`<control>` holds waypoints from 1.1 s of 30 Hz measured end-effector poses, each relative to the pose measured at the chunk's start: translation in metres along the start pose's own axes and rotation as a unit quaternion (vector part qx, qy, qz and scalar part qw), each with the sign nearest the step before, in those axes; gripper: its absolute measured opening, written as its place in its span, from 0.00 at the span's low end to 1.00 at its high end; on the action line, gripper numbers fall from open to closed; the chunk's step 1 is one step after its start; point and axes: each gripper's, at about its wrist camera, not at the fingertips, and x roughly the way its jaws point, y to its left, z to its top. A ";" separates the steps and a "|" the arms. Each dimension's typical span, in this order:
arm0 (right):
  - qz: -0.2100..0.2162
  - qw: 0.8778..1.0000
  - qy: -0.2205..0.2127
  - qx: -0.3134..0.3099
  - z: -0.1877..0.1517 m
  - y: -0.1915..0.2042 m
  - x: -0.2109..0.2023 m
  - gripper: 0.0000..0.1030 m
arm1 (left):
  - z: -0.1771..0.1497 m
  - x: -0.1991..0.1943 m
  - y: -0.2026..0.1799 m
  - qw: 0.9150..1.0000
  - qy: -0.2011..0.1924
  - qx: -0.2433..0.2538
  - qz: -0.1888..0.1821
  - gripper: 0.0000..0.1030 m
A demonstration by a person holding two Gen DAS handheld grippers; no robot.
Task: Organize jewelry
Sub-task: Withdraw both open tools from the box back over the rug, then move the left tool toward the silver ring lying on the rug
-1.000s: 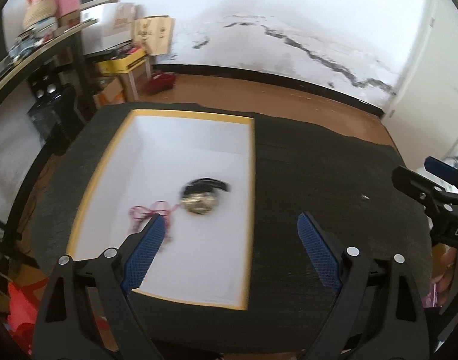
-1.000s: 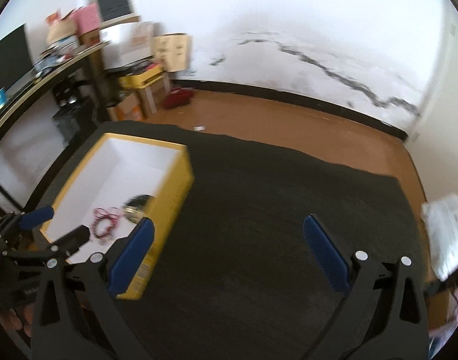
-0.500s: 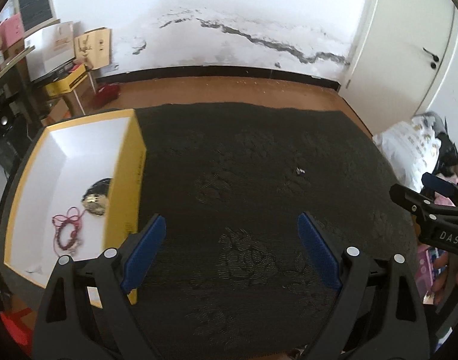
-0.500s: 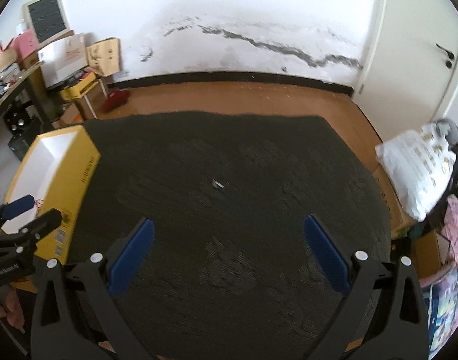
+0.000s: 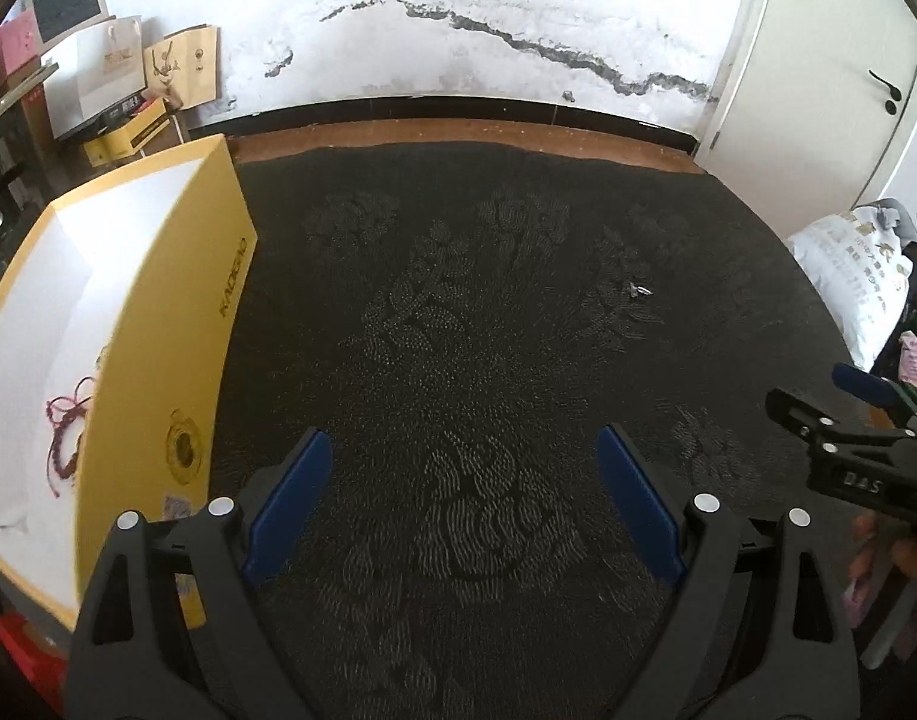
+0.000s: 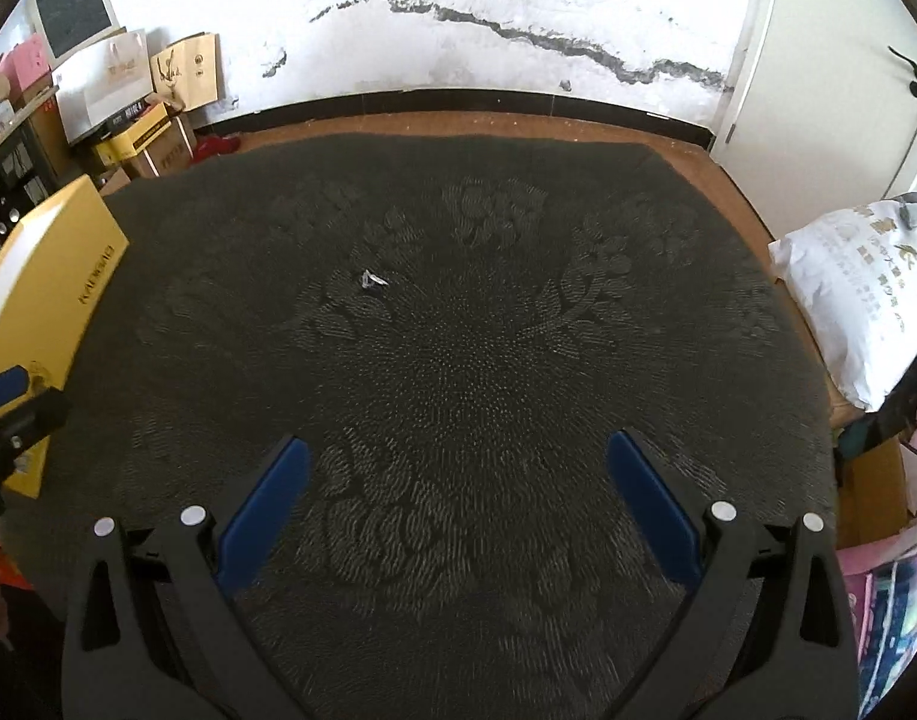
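Note:
A yellow box with a white inside [image 5: 158, 324] stands at the left of the dark patterned tablecloth [image 5: 488, 360]; it also shows in the right wrist view [image 6: 50, 276]. A red cord bracelet [image 5: 68, 426] lies inside it. A small silver piece of jewelry [image 5: 638, 290] lies on the cloth, also in the right wrist view [image 6: 372, 281]. My left gripper [image 5: 464, 498] is open and empty above the cloth, right of the box. My right gripper [image 6: 458, 492] is open and empty over the cloth's middle.
Cardboard boxes and paper bags [image 6: 158, 96] stand by the cracked white wall at the back left. A white sack [image 6: 860, 300] and clutter lie off the cloth's right edge. A white door [image 6: 848, 60] is at the back right.
Both grippers have swung right, away from the box. The box has slid to the left edge of both views and the silver piece has come into view. Both stay open.

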 end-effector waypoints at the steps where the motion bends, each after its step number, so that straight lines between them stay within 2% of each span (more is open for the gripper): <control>1: 0.001 1.000 -0.001 -0.001 0.001 0.000 0.006 0.94 | 0.001 0.006 0.000 1.000 -0.002 0.003 -0.001 0.85; 11: -0.007 1.000 -0.016 -0.021 0.000 0.002 0.058 0.94 | 0.015 0.027 0.007 0.999 -0.029 0.001 0.013 0.85; 16: -0.012 1.000 -0.013 -0.017 -0.006 0.000 0.076 0.94 | 0.016 0.022 0.002 0.999 -0.040 0.006 0.002 0.85; 19: 0.006 1.000 -0.021 0.003 -0.009 -0.006 0.080 0.94 | 0.015 0.017 -0.001 0.999 -0.046 0.014 0.000 0.85; 27: 0.009 1.000 -0.022 0.002 -0.011 -0.005 0.082 0.94 | 0.018 0.007 0.011 0.998 -0.054 -0.015 -0.012 0.85; 33: 0.010 1.000 -0.023 0.002 -0.014 -0.010 0.080 0.94 | 0.019 0.001 0.016 0.998 -0.054 -0.019 -0.017 0.85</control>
